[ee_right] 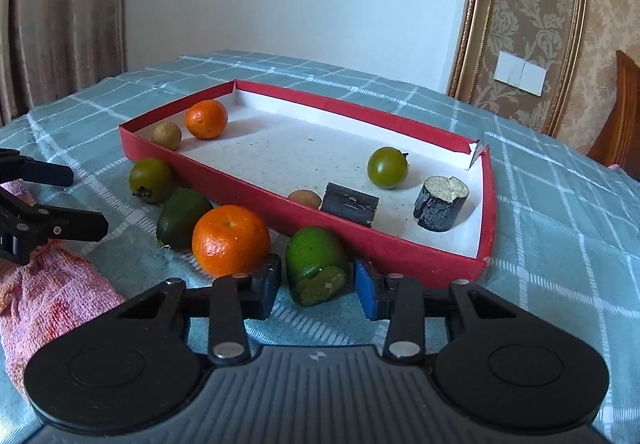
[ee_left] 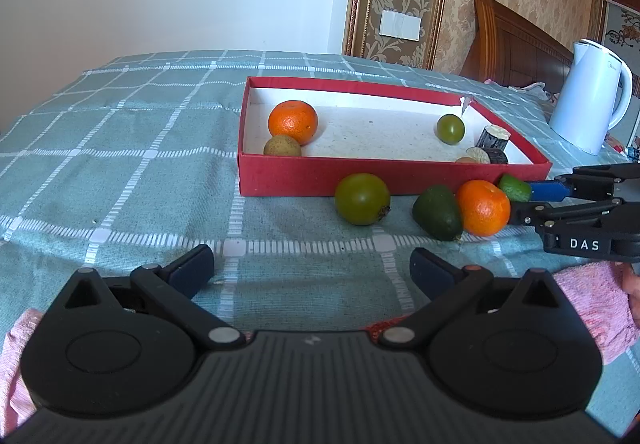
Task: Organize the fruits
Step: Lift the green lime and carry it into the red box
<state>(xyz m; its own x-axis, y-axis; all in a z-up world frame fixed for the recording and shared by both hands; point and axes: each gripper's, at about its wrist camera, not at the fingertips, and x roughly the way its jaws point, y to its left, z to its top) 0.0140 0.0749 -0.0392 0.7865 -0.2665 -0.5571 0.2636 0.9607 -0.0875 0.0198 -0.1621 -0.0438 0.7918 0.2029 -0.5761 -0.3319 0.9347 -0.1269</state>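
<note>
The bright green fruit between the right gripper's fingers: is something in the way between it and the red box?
Only the box's own near wall, which stands right behind the bright green fruit; the fruit must go over it. The orange lies to the left, outside the right gripper.

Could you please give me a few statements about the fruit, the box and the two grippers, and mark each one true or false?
1. The right gripper has its fingers either side of a light green fruit. True.
2. Both oranges are inside the red box. False: one orange is inside, the other orange lies on the cloth outside.
3. The left gripper holds a fruit. False: it is open with nothing in it.
4. A white kettle stands beyond the box. True.
</note>
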